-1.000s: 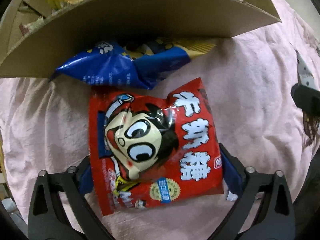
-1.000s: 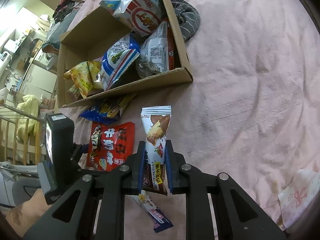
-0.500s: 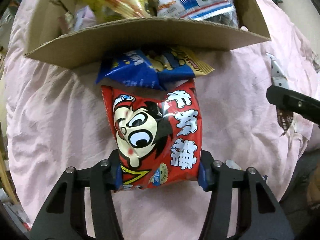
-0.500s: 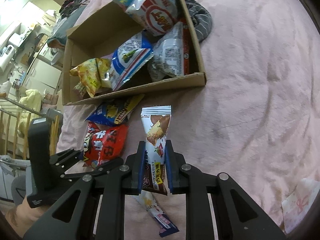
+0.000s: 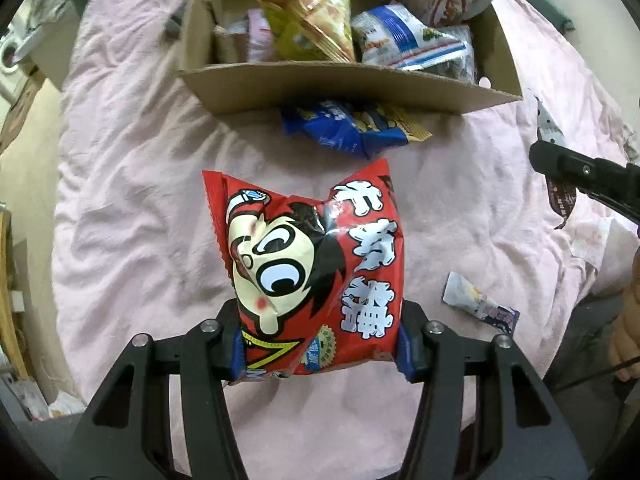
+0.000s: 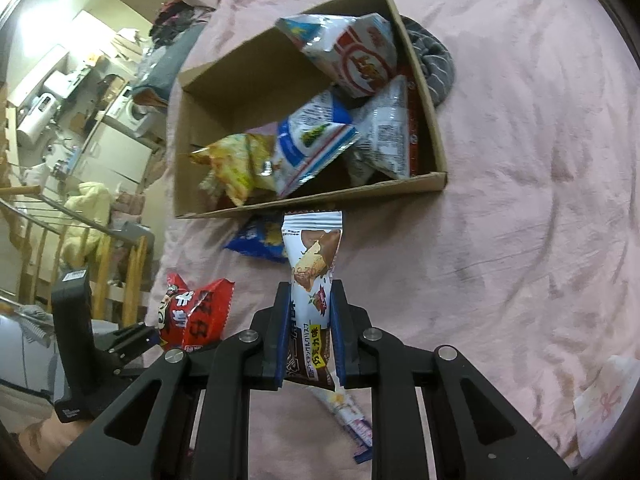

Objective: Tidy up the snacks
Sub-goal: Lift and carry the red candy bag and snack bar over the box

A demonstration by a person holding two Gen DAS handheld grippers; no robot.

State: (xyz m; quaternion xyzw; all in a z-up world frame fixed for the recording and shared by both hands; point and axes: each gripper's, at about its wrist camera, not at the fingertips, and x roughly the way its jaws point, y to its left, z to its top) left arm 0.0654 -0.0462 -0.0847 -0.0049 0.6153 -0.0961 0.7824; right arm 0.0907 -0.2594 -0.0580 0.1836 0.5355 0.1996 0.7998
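My left gripper [image 5: 320,344] is shut on a red candy bag with a cartoon face [image 5: 312,264] and holds it above the pink bedsheet, short of the cardboard box [image 5: 344,84]. The bag also shows in the right wrist view [image 6: 196,312]. My right gripper [image 6: 310,312] is shut on a white and brown chocolate wafer pack [image 6: 312,264], held upright in front of the box [image 6: 304,200]. The box holds several snack bags. A blue snack bag [image 5: 352,128] lies on the sheet against the box's near wall.
A small wrapped bar [image 5: 480,304] lies on the sheet to the right; it shows under the right gripper [image 6: 344,412]. A grey striped cloth [image 6: 436,64] lies behind the box. A white tissue [image 6: 604,396] lies at the right. Furniture stands beyond the bed's left edge.
My left gripper closed on the red candy bag and lifted it up and back from the box. My right gripper, still holding the wafer pack, moved closer to the box.
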